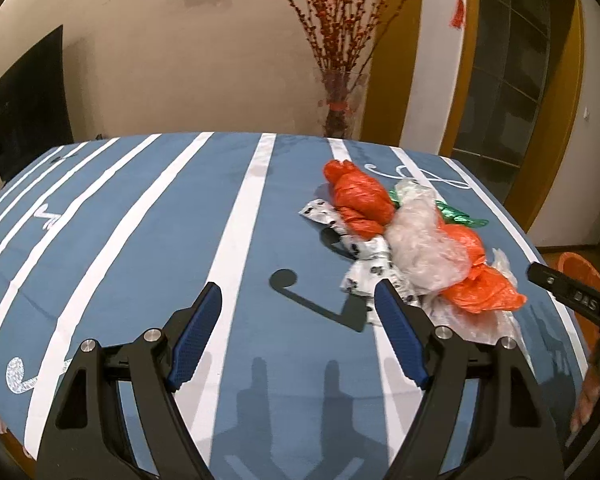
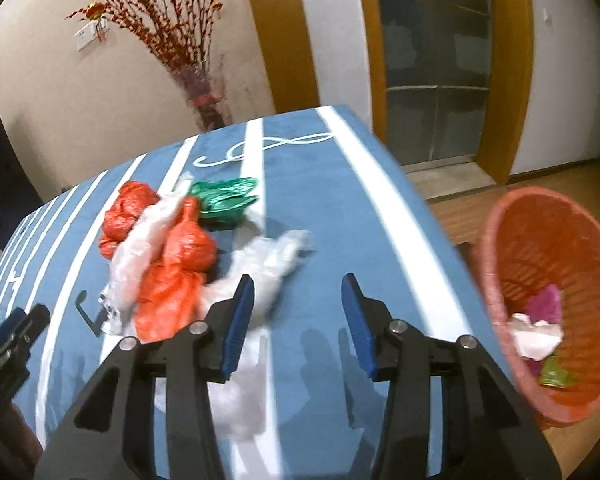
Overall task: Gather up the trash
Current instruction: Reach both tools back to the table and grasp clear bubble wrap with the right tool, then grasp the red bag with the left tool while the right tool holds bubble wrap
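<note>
Nearest in the left wrist view, the left gripper hovers over the blue, white-striped desk with its blue-padded fingers spread wide and nothing between them. Just beyond its right finger lies the heap of trash: a white bag with black prints, a clear crumpled bag, an orange bag and, further back, a second orange bag with a green bag beside it.

In the right wrist view, the right gripper also stands open, its fingers moderately apart, with bare desk in the gap. A clear plastic bag lies against the outside of its left finger; whether they touch is unclear through the blur. Past it the heap sits left of centre on the desk.

Off the desk's right edge, an orange basket stands on the wooden floor, holding some pink, white and green scraps. Against the far wall stands a vase of red branches.
</note>
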`<state>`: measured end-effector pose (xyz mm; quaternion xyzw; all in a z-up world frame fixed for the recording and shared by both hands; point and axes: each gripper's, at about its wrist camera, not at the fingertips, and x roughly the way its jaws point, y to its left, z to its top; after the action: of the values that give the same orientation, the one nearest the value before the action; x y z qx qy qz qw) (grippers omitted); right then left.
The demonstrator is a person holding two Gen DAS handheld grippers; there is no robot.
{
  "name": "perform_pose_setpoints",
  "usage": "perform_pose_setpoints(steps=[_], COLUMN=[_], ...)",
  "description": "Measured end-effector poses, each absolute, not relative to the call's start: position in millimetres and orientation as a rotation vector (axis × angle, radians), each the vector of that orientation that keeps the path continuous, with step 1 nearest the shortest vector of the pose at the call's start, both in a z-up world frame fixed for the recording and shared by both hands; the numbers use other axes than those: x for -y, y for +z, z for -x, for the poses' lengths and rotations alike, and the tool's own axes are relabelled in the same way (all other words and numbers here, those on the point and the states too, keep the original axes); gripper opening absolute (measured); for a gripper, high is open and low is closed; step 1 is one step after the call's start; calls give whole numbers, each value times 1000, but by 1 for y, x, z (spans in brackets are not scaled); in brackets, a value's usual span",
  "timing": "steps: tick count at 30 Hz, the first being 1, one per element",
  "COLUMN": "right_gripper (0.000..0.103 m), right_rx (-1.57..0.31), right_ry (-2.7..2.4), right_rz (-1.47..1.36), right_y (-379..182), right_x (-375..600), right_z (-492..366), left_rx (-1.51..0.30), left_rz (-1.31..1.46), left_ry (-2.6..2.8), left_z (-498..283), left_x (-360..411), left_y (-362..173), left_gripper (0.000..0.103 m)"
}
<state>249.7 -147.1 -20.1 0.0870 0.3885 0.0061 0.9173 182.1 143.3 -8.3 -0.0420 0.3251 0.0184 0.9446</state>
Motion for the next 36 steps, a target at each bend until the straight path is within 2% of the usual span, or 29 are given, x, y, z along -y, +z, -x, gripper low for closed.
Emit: perform_pose_setpoints(steps=[14, 16, 17, 21, 36], right_gripper=[46, 42, 33, 21, 18], right_rx=[-905, -904, -899, -879, -809], right_ry=[96, 109, 123, 128, -17], right_rz=[-188, -165, -144, -97, -126], right_y=[-41, -43, -44, -42, -29], right_x=[117, 113, 110, 107, 165], right_z=[-269, -269, -269, -264, -245], left_rx=[-695, -696, -697, -701, -709], left_rz=[127, 126, 125, 115, 105], left_ry=[25, 21, 19, 12, -33], left_z=[-182, -182, -182, -183, -188], left_x=[-152, -148, -146, -141, -116], left_y=[-18, -18, -19, -19, -15], left_gripper=[77, 77, 77, 77, 77])
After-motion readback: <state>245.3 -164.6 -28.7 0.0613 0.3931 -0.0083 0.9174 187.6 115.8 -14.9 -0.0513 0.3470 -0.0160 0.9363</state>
